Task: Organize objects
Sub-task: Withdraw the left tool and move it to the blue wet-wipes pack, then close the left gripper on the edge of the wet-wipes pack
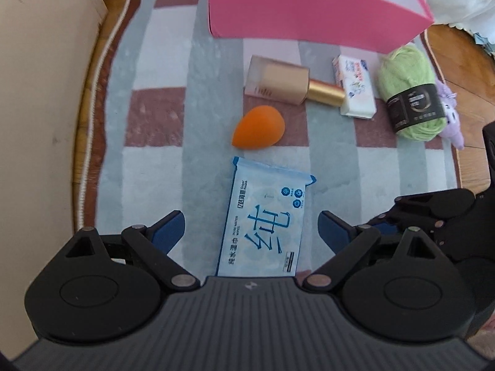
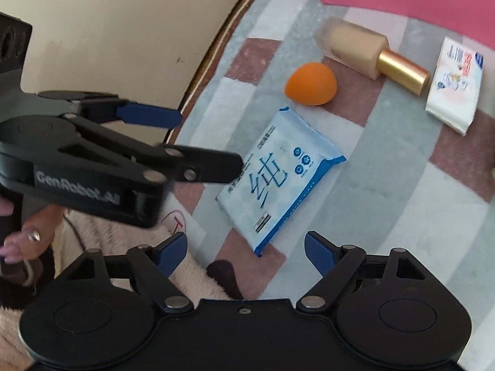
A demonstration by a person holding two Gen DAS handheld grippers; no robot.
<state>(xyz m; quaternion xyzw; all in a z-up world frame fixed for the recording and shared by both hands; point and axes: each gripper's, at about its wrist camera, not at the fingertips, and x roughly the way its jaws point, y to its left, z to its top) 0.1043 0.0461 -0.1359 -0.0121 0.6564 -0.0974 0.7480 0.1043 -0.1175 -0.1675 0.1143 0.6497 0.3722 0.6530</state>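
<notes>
The left gripper [image 1: 251, 227] points down over a checked rug [image 1: 154, 71], with its jaws wide and nothing gripped. A blue and white pack of wet wipes [image 1: 263, 225] lies flat on the rug between its two blue fingertips [image 1: 170, 225], but they do not touch it. The right gripper [image 2: 246, 249] is also wide and holds nothing; the lower corner of the same pack is just in front of it.

Just beyond the pack lies an orange makeup sponge [image 1: 258, 126]. Further on, a foundation bottle [image 1: 278, 82] with a gold cap lies on its side, its cap against a small white tissue packet [image 1: 355, 88]. To the right is a ball of green yarn [image 1: 405, 92]. A pink box [image 1: 309, 6] stands behind all these things.
</notes>
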